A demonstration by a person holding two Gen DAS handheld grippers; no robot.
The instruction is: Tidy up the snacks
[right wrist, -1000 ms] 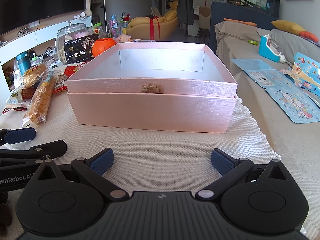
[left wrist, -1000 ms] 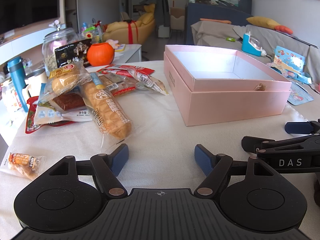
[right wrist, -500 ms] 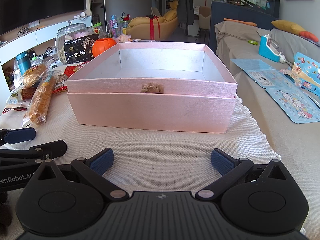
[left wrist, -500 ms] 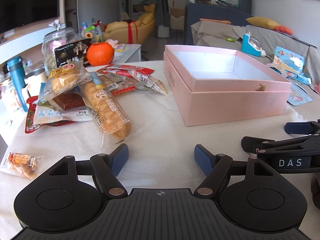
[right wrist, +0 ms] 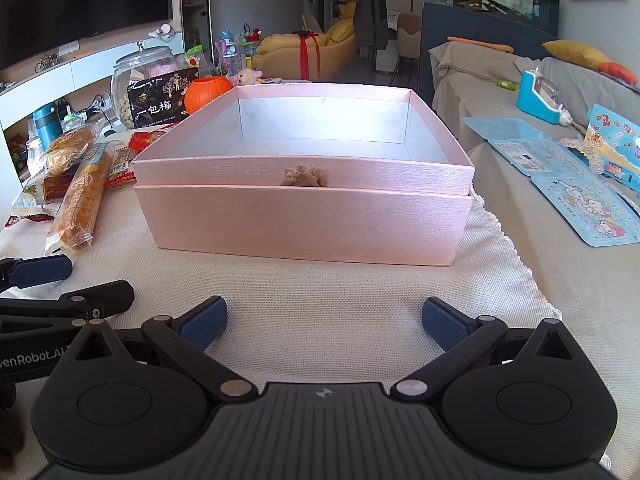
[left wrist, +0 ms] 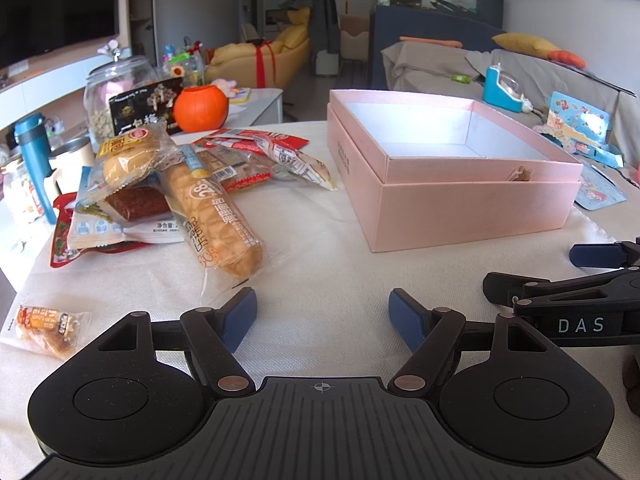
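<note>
An empty pink box (left wrist: 472,208) (right wrist: 304,224) stands open-topped on the cream cloth. Left of it lies a heap of wrapped snacks: a long bread loaf (left wrist: 216,220) (right wrist: 82,204), a round bun (left wrist: 128,160), a brown bar (left wrist: 134,204), and red packets (left wrist: 260,144). One small orange snack pack (left wrist: 44,328) lies alone at the near left. My left gripper (left wrist: 322,312) is open and empty, just short of the long loaf. Facing the box front from a short distance, my right gripper (right wrist: 324,320) is open and empty too.
A glass jar (left wrist: 108,96), a black pouch (left wrist: 146,108), an orange pumpkin pot (left wrist: 200,109) and a teal bottle (left wrist: 34,160) stand behind the snacks. Blue sticker sheets (right wrist: 580,184) lie to the right of the box. The cloth's fringe edge (right wrist: 516,256) runs along the right.
</note>
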